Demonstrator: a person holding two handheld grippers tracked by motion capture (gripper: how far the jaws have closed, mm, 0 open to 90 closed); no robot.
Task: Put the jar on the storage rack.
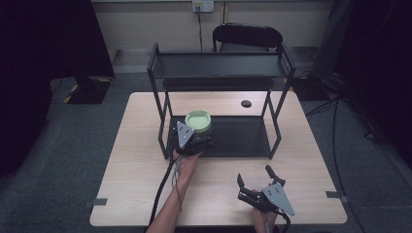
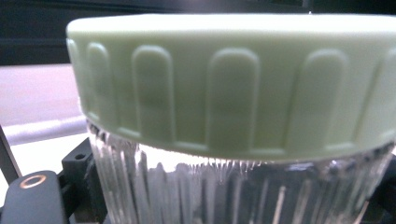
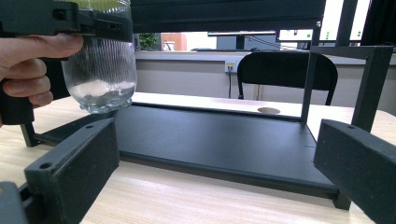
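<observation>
Dim room, grey carpet, 1 black chair behind a pale wooden table; a black 2-tier metal rack stands on the table, its lower shelf bare and dark.

Left gripper at the rack's front-left corner; jaws closed around a ribbed clear glass jar just under its pale green lid; from the right gripper view the jar hangs clear of the lower shelf, base above its front-left edge, not touching.

Right gripper rests low over the near table edge, well apart from the jar; jaws wide open, nothing between them.

Risks, as judged:
- glass is ribbed and smooth, grip sits high on the body; any slackening lets the jar slide down and strike the shelf;
- rack's front-left post stands just beside the jar; a sideways swing could knock glass on metal;
- upper shelf overhangs; lifting while pushing inward could catch the lid;
- set down on the shelf's lip, the jar could tip off toward the table.
</observation>
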